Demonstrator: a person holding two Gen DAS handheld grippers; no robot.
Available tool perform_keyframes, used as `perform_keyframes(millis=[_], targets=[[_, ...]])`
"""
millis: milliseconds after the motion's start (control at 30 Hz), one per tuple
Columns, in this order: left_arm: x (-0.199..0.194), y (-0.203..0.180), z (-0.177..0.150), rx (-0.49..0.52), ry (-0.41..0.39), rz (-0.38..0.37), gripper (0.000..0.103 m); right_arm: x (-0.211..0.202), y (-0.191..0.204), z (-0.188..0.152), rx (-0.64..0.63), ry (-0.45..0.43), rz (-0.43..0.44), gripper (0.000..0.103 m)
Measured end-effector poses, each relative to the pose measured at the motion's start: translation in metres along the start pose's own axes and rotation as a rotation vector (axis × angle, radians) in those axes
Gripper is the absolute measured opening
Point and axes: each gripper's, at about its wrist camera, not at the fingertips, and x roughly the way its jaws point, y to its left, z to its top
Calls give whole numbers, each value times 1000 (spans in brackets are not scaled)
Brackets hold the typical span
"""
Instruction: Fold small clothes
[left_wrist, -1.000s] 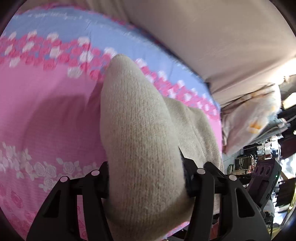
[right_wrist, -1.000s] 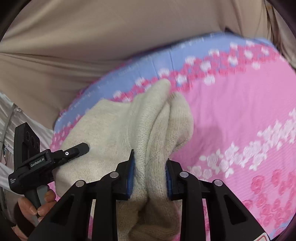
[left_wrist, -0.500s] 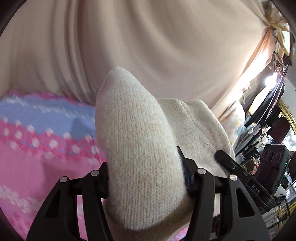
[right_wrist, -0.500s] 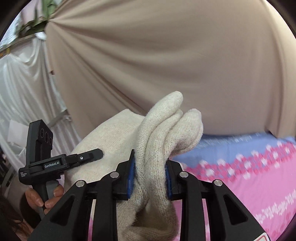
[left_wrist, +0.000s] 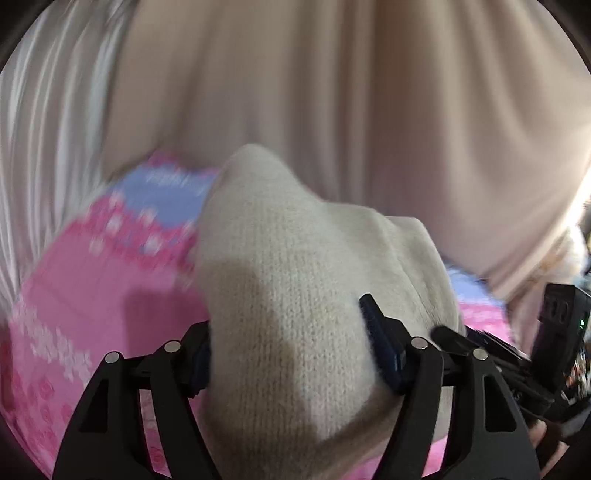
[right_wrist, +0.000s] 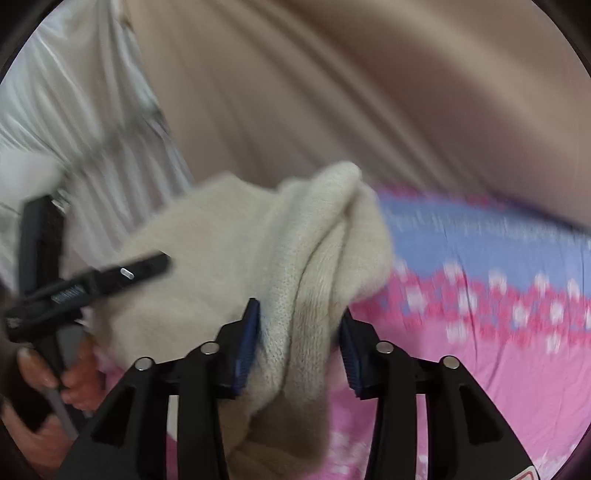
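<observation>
Left wrist view, bottom centre: the left gripper is spreading, its right pad already off the cream knit garment still bulging between its jaws. The right gripper is opening too — a release onto the pink floral bed, likely finishing a fold.

Both wrist views show soft, even indoor light. Strong glare enters at the right edge of the left wrist view, washing out the beige curtain. Motion blur smears the floral bedsheet and curtain folds; the cream knit garment stays sharper, with a shadow across its lower part. Fisheye distortion bends the edges, and the corners are vignetted black.
</observation>
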Motion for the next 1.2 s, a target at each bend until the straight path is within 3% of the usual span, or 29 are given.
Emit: perform_keyframes(millis=[33, 100, 167, 200, 267, 300, 367, 433, 500, 567, 600, 633, 667, 700, 800, 900, 967, 1000, 1033, 1067, 1133, 1200], targets=[[31, 22, -19, -47, 90, 68, 62, 24, -6, -15, 24, 87, -60, 24], [56, 50, -50, -107, 205, 162, 55, 39, -14, -45, 86, 172, -60, 15], [34, 59, -65, -104, 109, 121, 59, 28, -10, -57, 115, 152, -43, 15], [26, 59, -67, -103, 93, 103, 61, 23, -6, -58, 118, 135, -40, 18], [19, 64, -68, -103, 97, 86, 63, 21, -1, -49, 128, 103, -53, 43], [17, 67, -67, -109, 93, 88, 66, 24, -3, -46, 129, 89, -60, 61], [21, 77, -64, -131, 95, 88, 74, 37, -2, -37, 127, 81, -59, 66], [36, 90, -61, -176, 133, 60, 82, 61, -7, -26, 140, 135, -15, 71], [51, 102, -65, -251, 179, 5, 86, 87, -12, -20, 166, 204, -6, 71], [61, 109, -66, -306, 200, -29, 87, 104, -20, -21, 226, 220, 38, 71], [66, 113, -66, -329, 203, -56, 82, 107, -24, -23, 260, 218, 76, 69], [72, 117, -64, -345, 203, -98, 66, 106, -27, -23, 300, 208, 148, 40], [74, 116, -62, -341, 207, -114, 62, 102, -26, -23, 309, 195, 170, 23], [74, 111, -55, -300, 202, -122, 54, 90, -18, -20, 277, 157, 144, 19], [49, 81, -28, -99, 111, -158, 45, 39, 12, -12, 156, 13, 94, 17], [32, 66, -9, -42, 75, -202, 50, 3, 27, -13, 101, -92, 7, 19], [37, 62, -10, 0, 93, -128, 65, 27, 15, -22, 108, 0, -46, 25], [46, 61, -16, 37, 117, -46, 72, 43, 6, -29, 113, 58, -81, 27], [57, 62, -25, 66, 160, 46, 72, 58, -4, -38, 123, 124, -134, 27], [62, 66, -34, 71, 196, 84, 72, 64, -13, -45, 160, 168, -176, 27], [51, 74, -47, 40, 189, 63, 72, 39, -21, -54, 276, 100, -79, 27], [29, 79, -52, 28, 142, 95, 76, 13, -15, -56, 285, 32, -40, 27]])
